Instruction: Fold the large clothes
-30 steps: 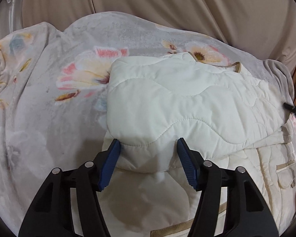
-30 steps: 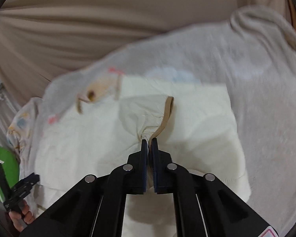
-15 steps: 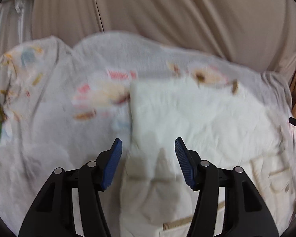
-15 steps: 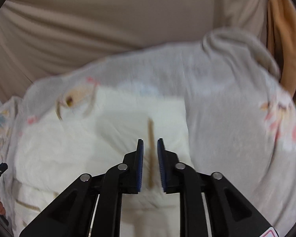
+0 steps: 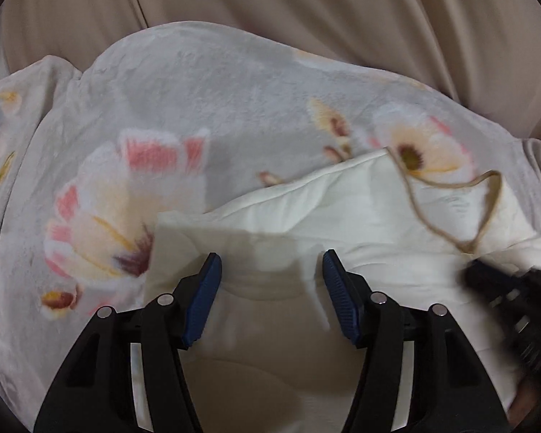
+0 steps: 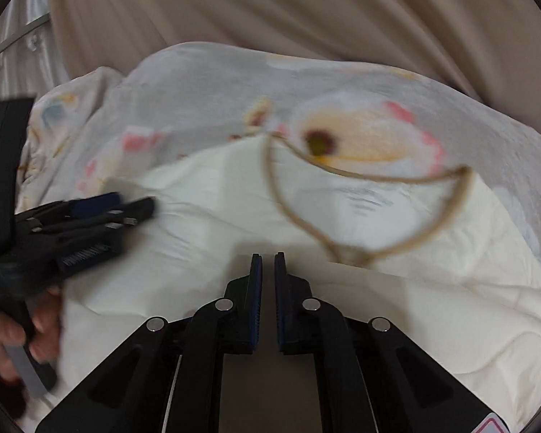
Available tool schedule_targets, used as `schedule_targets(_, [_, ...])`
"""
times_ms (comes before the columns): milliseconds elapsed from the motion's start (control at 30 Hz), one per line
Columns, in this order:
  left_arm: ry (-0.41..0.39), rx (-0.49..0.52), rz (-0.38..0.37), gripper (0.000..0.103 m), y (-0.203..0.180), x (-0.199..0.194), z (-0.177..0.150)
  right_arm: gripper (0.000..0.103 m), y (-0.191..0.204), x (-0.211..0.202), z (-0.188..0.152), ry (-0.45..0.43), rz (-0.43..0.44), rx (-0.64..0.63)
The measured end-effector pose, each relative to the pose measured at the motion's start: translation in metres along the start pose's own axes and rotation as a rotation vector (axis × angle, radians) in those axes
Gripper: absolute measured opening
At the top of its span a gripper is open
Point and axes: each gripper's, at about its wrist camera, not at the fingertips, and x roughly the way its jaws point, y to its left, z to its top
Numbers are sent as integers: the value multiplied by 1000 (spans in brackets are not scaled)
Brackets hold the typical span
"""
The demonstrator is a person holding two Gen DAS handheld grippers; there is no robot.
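Observation:
A cream quilted jacket (image 5: 306, 216) with tan trim lies folded on a grey floral blanket (image 5: 205, 101). Its tan-edged neckline (image 5: 487, 195) is at the far right. My left gripper (image 5: 270, 274) is open and empty, just above the jacket's near left part. In the right wrist view the jacket (image 6: 432, 252) fills the middle, neckline (image 6: 342, 176) ahead. My right gripper (image 6: 267, 267) has its jaws a narrow gap apart with nothing between them, low over the jacket. The left gripper (image 6: 126, 205) shows blurred at the left, and the right gripper (image 5: 487, 278) blurred in the left wrist view.
The floral blanket (image 6: 205, 83) covers the surface and drops off at the far edge. A beige curtain (image 5: 306, 7) hangs close behind it. A metal rail (image 6: 14, 39) shows at the far left. The person's hand (image 6: 3, 335) holds the left gripper.
My right gripper let go of the tan-trimmed jacket edge and its jaws parted slightly. Both grippers moved forward toward the jacket's far edge and closer to each other.

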Motion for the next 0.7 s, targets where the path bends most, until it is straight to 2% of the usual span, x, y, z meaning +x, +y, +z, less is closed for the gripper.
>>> schedule_targets(200, [-26, -19, 33, 58, 24, -3, -15, 0, -152, -45, -51, -37, -108, 280])
schedule_targets(300, [-38, -39, 70, 60, 31, -14, -15, 0, -191, -68, -76, -44, -170, 370])
schedule_targets(333, [-49, -40, 75, 57, 32, -22, -15, 0, -197, -79, -81, -49, -204, 391])
schedule_targets(367, [-65, -39, 62, 57, 32, -37, -18, 3, -197, -93, -86, -59, -232, 403])
schedule_targets(400, [-79, -33, 34, 57, 31, -55, -24, 15, -191, -107, -89, -74, -241, 398])
schedule_targets(500, [-92, 51, -22, 57, 15, -99, -46, 14, -155, -143, -98, -126, -185, 299])
schedule_targets(600, [-41, 142, -28, 57, -7, -110, -77, 14, -112, -143, -107, -89, -109, 198])
schedule_targets(633, [-4, 155, -24, 59, -10, -104, -89, 12, -102, -136, -110, -69, -111, 173])
schedule_targets(700, [21, 146, 10, 59, -6, -94, -104, 5, -92, -117, -120, -18, -167, 129])
